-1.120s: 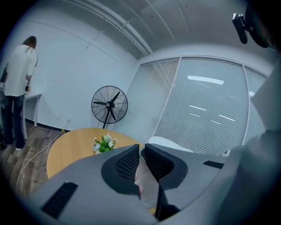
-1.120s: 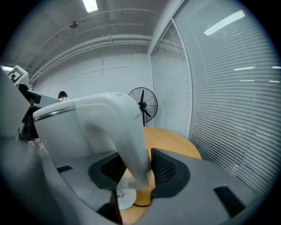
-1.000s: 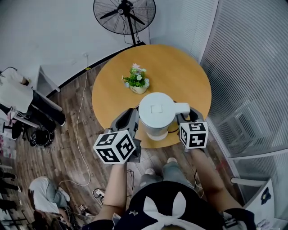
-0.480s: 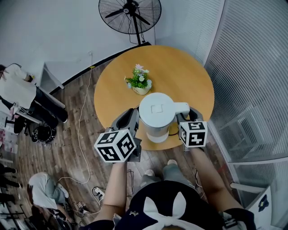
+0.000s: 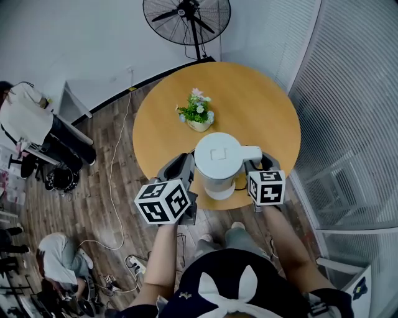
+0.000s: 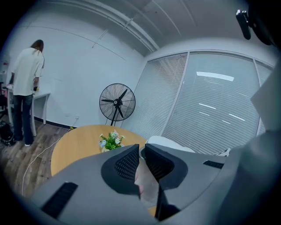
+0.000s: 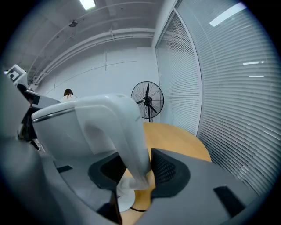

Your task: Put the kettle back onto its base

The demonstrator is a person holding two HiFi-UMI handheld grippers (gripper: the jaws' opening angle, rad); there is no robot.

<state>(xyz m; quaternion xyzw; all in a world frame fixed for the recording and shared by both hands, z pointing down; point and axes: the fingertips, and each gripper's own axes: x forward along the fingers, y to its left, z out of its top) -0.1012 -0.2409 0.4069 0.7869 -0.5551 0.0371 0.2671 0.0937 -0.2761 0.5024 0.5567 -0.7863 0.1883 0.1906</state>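
The white kettle (image 5: 217,156) hangs just over the near edge of the round wooden table (image 5: 249,99). My right gripper (image 5: 260,165) is shut on its handle (image 7: 127,140), which runs down between the pads (image 7: 164,169). Below it, the right gripper view shows the round white base (image 7: 125,201) with a dark cord on the tabletop. The kettle is a little above the base and apart from it. My left gripper (image 5: 185,166) rests against the kettle's left side. Its jaws are nearly together with nothing between them, and the kettle body (image 6: 169,143) shows just beyond them.
A small pot of flowers (image 5: 199,115) stands mid-table behind the kettle. A standing fan (image 5: 186,15) is beyond the table and blinds (image 5: 348,93) run along the right. A person (image 6: 24,88) stands at a desk far left. A cable (image 5: 115,186) trails on the wooden floor.
The kettle and both grippers have sunk slightly toward the table. The hold on the handle looks the same.
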